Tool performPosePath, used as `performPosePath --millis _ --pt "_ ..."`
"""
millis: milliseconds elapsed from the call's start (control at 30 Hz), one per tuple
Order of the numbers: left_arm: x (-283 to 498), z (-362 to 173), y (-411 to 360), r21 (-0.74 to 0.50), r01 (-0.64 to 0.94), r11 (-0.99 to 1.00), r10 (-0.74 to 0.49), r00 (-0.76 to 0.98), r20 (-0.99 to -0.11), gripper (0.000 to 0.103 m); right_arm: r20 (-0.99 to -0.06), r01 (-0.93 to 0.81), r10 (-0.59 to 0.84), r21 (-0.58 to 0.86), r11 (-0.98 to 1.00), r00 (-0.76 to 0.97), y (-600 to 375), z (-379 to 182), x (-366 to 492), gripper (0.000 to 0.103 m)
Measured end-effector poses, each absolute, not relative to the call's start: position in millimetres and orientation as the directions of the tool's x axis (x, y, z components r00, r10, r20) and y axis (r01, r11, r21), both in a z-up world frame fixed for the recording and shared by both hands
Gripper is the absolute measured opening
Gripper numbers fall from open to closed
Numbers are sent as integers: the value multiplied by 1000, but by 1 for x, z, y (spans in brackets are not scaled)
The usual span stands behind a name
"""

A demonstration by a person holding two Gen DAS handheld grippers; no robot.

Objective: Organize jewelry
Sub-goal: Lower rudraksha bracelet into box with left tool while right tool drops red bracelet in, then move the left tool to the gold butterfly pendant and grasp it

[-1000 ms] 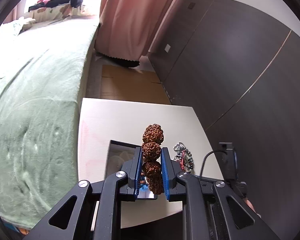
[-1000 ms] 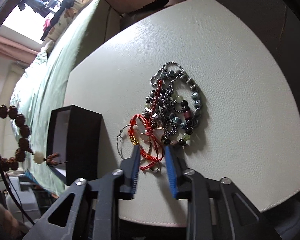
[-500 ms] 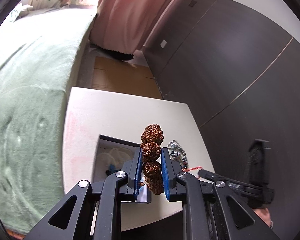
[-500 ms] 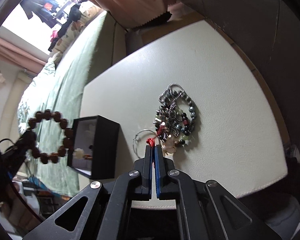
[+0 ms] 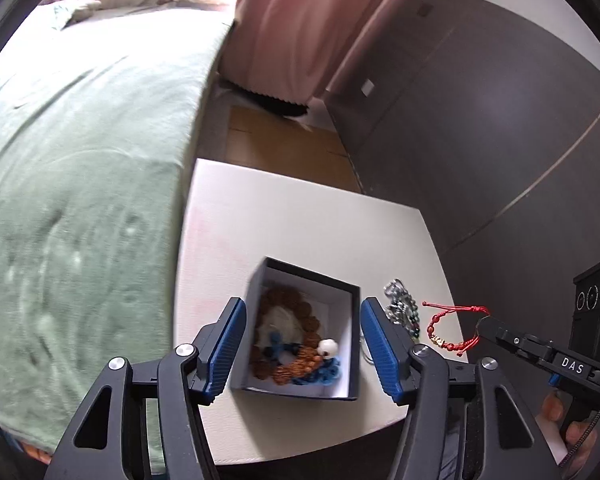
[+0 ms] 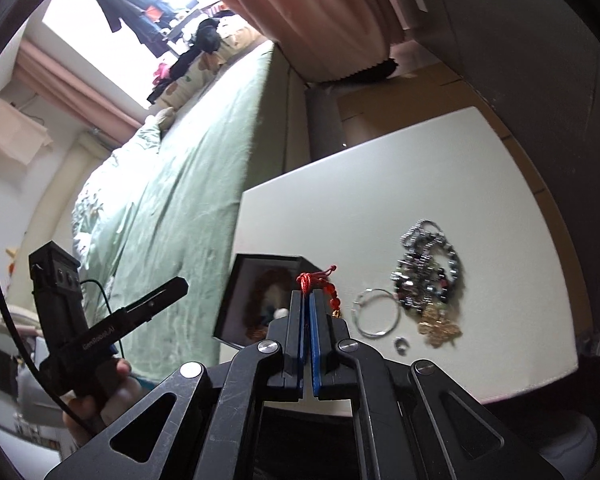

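Left hand-held gripper spread wide above the black box, blue pads either side of it, gripping nothing. Right hand-held gripper pinched nearly shut on the red cord bracelet, lifted clear of the bench; red knot poking out past the fingertips, beads and a small gold charm dangling beside the right pad. Read "DAS" on the right tool's arm in the left wrist view; a pale printed word on the left tool's arm in the right wrist view, too blurred to make out.

Found the brown bead bracelet coiled inside the white-lined box, with a white bead and blue cord near its front. Had been clamped upright in the left gripper half a second before, so released since. Red bracelet had then lain on the bench at the closing right fingertips; now raised.

Just beyond the box, on the bench: a thin silver hoop, a small ring, a gold ornament, then the tangled pile of dark beads and chain. Farther off, a green-covered bed and pink curtains.
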State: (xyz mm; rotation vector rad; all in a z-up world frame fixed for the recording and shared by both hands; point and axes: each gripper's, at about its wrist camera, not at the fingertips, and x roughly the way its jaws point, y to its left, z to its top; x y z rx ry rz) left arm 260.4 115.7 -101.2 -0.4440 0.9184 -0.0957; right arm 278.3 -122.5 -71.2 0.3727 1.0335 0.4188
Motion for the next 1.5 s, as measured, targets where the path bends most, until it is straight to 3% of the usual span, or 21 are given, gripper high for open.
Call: performPosePath --millis 233,333,400,433,467,1000,1500 --pt "246 -97 139 -396 -159 904 -222 617 -755 61 -704 -228 583 539 811 405 -81 -70 286 4" --pt "243 -98 146 -398 -177 900 -215 615 -759 61 -644 -286 658 594 752 390 -64 -66 287 4" --pt "241 -98 147 -397 -182 900 -211 614 -761 61 -656 -296 651 581 758 381 -56 -67 290 23" --pt "240 -98 147 -395 -182 900 -211 613 -761 61 -664 -292 644 574 765 381 -55 -69 290 51" --pt "240 -98 145 -393 -179 902 -211 612 -762 61 -661 -279 634 571 772 401 -59 -71 288 65" --pt "268 -103 62 -387 -40 921 -300 560 -772 61 -742 -63 459 495 867 488 -175 -91 264 66" --pt "290 -128 -41 -345 97 933 -350 452 -821 60 -763 51 400 490 870 507 -253 -109 242 73"
